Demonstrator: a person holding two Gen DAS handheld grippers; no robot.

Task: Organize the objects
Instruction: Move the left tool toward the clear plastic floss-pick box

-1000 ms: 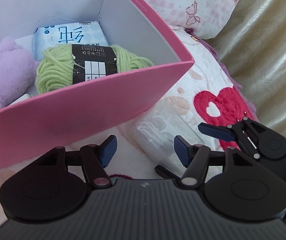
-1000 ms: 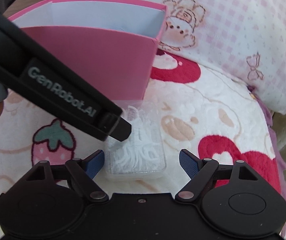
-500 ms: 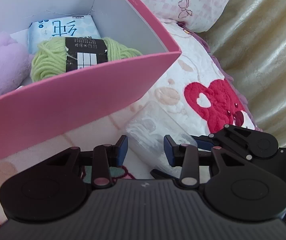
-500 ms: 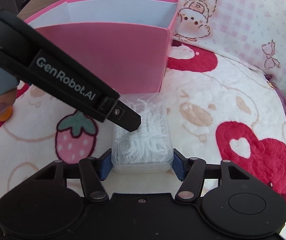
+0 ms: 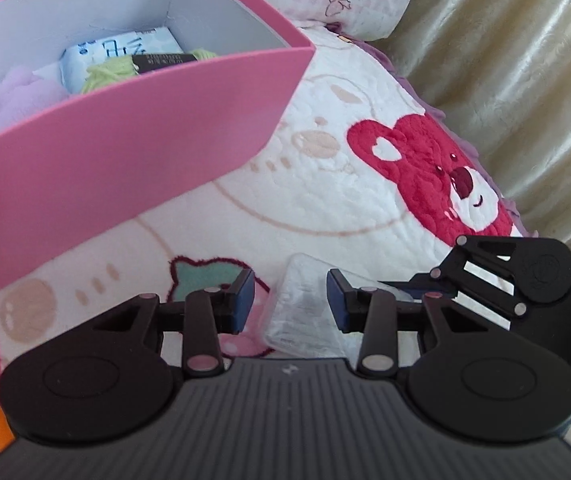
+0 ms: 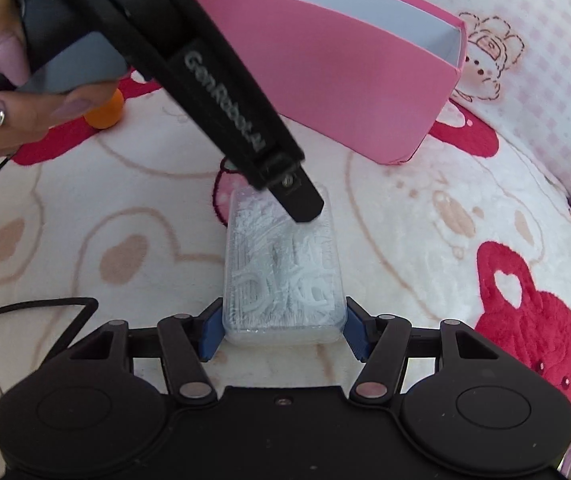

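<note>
1. Beside the pink box [image 6: 337,92], on its near side: clear plastic case [image 6: 283,268] of white floss picks, lying flat on the blanket [image 6: 425,240], apart from the box wall.
2. Long axis: runs from the right gripper [image 6: 283,326] straight toward the pink box; near short end sits between the pads.
3. Right gripper: blue pads press both long sides of the case at its near end; clamped on it.
4. Left gripper [image 5: 289,300]: nearly clenched, narrow gap. In its own view the case [image 5: 305,304] lies in that gap, tilted; in the right view one fingertip [image 6: 305,204] rests over the case's far end. Cannot tell if it pinches or only touches.
5. Nearer hand: right has the firmer hold; judged the carrier for the lift over the box wall.
6. Box contents, left view: green yarn [image 5: 113,72], blue-white tissue pack [image 5: 121,50], lilac plush [image 5: 21,96]; all half hidden by the wall.
7. Hard to see: case's underside; free floor space in box; orange ball [image 6: 105,114] partly behind the person's hand [image 6: 13,92].
</note>
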